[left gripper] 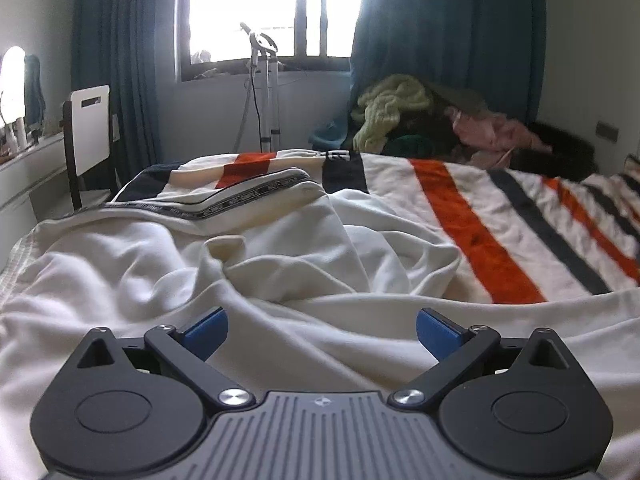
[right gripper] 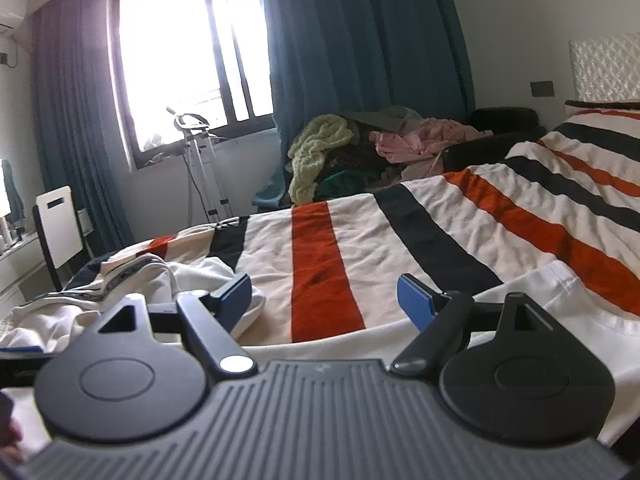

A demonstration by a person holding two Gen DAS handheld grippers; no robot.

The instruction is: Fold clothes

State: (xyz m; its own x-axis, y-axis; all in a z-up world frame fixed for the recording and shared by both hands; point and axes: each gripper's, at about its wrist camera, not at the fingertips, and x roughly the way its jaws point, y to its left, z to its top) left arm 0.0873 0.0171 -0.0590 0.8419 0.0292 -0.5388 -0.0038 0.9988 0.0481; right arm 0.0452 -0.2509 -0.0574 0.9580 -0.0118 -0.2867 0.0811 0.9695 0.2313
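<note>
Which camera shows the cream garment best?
The left wrist view: the cream garment fills its foreground, crumpled, trim visible. The right wrist view shows only a bunched part at lower left, partly behind the gripper.

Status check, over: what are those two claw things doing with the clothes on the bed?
Left gripper open, over the crumpled cream garment. Right gripper open, empty, above the striped blanket. Nothing folded yet. Path clear.

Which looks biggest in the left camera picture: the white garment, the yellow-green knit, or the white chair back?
1. white garment, though it lies nearest the camera.
2. and 3. unsure: yellow-green knit and white chair back look about alike.
</note>
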